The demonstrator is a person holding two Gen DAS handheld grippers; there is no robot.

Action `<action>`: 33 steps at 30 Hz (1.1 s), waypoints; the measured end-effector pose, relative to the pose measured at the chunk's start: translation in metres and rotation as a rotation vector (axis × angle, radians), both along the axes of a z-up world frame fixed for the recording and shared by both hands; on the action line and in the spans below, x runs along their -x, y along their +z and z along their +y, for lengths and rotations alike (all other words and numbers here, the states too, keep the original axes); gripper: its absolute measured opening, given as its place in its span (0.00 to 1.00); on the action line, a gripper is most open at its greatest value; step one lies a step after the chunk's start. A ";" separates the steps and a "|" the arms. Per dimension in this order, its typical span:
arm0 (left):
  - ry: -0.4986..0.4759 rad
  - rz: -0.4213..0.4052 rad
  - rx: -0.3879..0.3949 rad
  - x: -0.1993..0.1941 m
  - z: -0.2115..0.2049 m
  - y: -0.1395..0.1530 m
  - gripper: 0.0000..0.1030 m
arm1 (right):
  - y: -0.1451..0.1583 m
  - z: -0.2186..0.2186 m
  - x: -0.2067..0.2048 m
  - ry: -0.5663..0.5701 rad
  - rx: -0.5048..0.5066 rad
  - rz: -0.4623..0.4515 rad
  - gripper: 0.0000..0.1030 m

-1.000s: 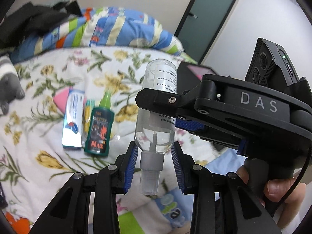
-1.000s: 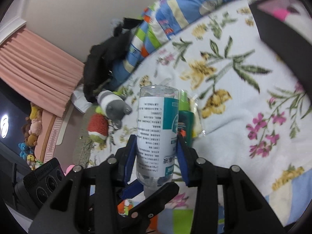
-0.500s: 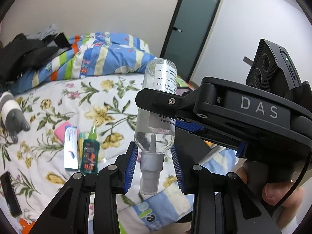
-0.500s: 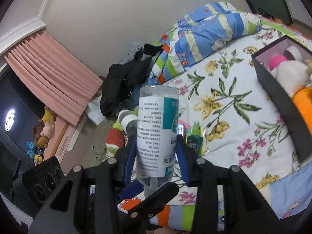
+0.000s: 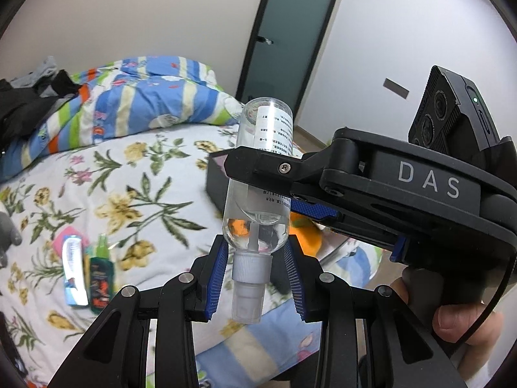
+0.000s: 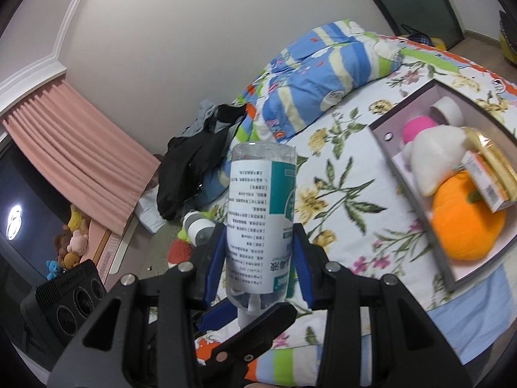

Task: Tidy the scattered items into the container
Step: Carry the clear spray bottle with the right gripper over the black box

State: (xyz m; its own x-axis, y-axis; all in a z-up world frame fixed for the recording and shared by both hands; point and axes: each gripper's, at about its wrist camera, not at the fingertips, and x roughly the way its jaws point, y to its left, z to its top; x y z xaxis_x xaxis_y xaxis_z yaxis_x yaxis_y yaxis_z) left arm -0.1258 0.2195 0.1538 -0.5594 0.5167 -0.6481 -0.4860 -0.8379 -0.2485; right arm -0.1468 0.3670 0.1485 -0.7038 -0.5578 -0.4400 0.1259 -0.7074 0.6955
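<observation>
Clear plastic spray bottle, upside down, held above the floral bedsheet. Right gripper clamps its labelled body; left gripper pinches its shoulder by the white cap. Grey open-top box sits right of the bottle, at the bed edge, holding plush toys. Bare sheet lies between them.

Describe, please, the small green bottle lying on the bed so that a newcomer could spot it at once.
Start at the flowered bedspread and look toward its near left part, where a few small items lie together. The green bottle lies flat there, beside a white and blue tube. It is the only dark green one, with a lighter green cap and an orange-red label.
</observation>
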 end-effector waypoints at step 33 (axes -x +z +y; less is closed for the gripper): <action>-0.070 -0.238 0.027 0.100 0.148 -0.107 0.36 | -0.107 0.144 0.101 -0.058 -0.041 -0.246 0.39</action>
